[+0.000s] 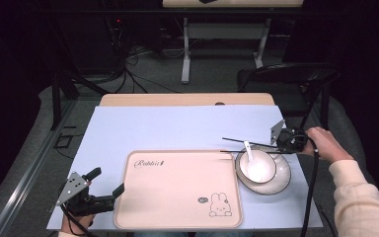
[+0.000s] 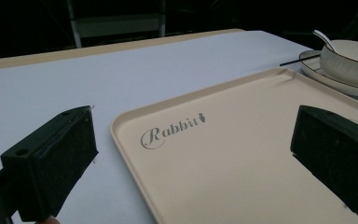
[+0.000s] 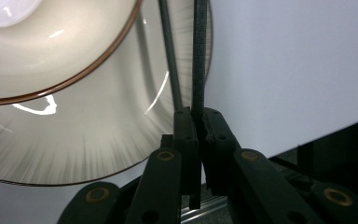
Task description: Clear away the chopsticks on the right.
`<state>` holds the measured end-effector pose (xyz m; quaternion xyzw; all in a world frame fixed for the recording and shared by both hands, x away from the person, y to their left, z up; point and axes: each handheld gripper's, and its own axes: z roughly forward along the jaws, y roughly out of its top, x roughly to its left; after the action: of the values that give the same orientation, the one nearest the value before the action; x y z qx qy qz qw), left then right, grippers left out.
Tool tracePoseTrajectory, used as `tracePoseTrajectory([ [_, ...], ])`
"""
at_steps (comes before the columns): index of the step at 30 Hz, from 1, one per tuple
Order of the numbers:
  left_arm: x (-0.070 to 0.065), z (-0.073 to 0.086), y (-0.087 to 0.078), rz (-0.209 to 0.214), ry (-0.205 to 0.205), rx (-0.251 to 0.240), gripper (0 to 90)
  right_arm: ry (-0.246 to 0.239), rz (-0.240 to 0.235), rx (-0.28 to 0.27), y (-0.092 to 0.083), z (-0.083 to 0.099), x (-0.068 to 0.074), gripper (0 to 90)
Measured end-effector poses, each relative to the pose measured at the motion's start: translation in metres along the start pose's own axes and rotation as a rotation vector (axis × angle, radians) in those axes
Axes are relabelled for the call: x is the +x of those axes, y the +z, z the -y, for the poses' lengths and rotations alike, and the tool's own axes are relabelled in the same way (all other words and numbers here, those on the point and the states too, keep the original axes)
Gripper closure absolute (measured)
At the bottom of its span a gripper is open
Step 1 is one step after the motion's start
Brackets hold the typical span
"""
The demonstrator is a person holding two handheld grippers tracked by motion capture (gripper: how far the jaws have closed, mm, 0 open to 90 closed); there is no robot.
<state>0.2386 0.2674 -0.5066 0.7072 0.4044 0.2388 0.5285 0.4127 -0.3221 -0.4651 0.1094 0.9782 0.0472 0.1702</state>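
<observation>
Chopsticks gripped at the tabletop's right edge

The right gripper (image 1: 282, 144) clenches two chopsticks (image 1: 249, 145) over the plate (image 1: 281, 180); the left gripper (image 1: 109, 182) is released beside the tray (image 1: 177, 197), whose surface lies free.

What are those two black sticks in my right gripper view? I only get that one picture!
Observer: They are chopsticks. In the high view they stretch from the right gripper out over the plate toward the tray.
Operator: Is there anything in the bowl?
Observer: Yes, a white spoon leans in the bowl, its handle pointing up past the rim.
Operator: Where is the other gripper?
Observer: The left gripper sits at the tray's near left corner, jaws wide apart with nothing between them.
Operator: Does the tray have a picture?
Observer: Yes, a little rabbit drawing in one corner and the word Rabbit in another.
</observation>
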Motion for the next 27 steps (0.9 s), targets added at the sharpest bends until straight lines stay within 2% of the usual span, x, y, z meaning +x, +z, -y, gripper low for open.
tracePoseTrajectory([
  [1, 0.000, 0.000, 0.000, 0.000, 0.000, 0.000, 0.0, 0.000, 0.000, 0.000, 0.000, 0.000, 0.000, 85.0],
  [2, 0.000, 0.000, 0.000, -0.001, 0.000, 0.000, 0.0, 0.036, 0.006, 0.020, -0.004, -0.001, -0.002, 85.0],
  [5, 0.000, 0.000, -0.001, -0.004, -0.001, 0.003, 0.1, 0.050, 0.013, 0.039, -0.008, -0.004, -0.005, 85.0],
  [7, 0.000, 0.000, 0.000, -0.004, -0.002, 0.003, 0.0, 0.099, 0.005, 0.058, -0.011, -0.006, -0.006, 84.9],
  [8, 0.000, 0.000, 0.000, -0.004, -0.002, 0.003, 0.0, 0.100, 0.016, 0.057, -0.013, -0.007, -0.007, 84.9],
  [9, 0.000, 0.000, 0.000, -0.002, -0.002, 0.004, 0.1, 0.123, 0.002, 0.067, -0.016, -0.009, -0.007, 84.9],
  [11, 0.000, 0.000, 0.000, -0.002, -0.002, 0.006, 0.1, 0.150, 0.013, 0.070, -0.024, -0.013, -0.007, 84.9],
  [12, 0.000, 0.000, 0.000, -0.001, -0.002, 0.006, 0.1, 0.169, 0.002, 0.070, -0.026, -0.015, -0.007, 85.0],
  [14, 0.000, 0.000, 0.000, -0.002, -0.001, 0.006, 0.0, 0.188, 0.023, 0.088, -0.035, -0.021, -0.004, 85.0],
  [15, 0.000, 0.000, 0.000, -0.001, -0.001, 0.004, 0.1, 0.198, 0.014, 0.080, -0.039, -0.023, -0.004, 85.0],
  [19, 0.000, 0.000, 0.000, -0.001, -0.001, 0.003, 0.0, 0.285, 0.004, 0.073, -0.056, -0.035, 0.004, 85.0],
  [20, 0.000, 0.000, 0.000, -0.001, -0.001, 0.003, 0.0, 0.313, -0.011, 0.064, -0.059, -0.038, 0.007, 85.0],
  [23, 0.000, 0.000, 0.000, 0.001, -0.001, 0.002, 0.0, 0.365, -0.025, 0.063, -0.069, -0.050, 0.017, 85.0],
  [25, -0.001, 0.000, 0.000, 0.001, -0.002, 0.002, 0.0, 0.427, -0.040, 0.043, -0.075, -0.059, 0.024, 85.0],
  [27, 0.000, 0.000, -0.001, 0.001, -0.003, 0.002, 0.0, 0.466, -0.046, 0.042, -0.079, -0.066, 0.029, 85.0],
])
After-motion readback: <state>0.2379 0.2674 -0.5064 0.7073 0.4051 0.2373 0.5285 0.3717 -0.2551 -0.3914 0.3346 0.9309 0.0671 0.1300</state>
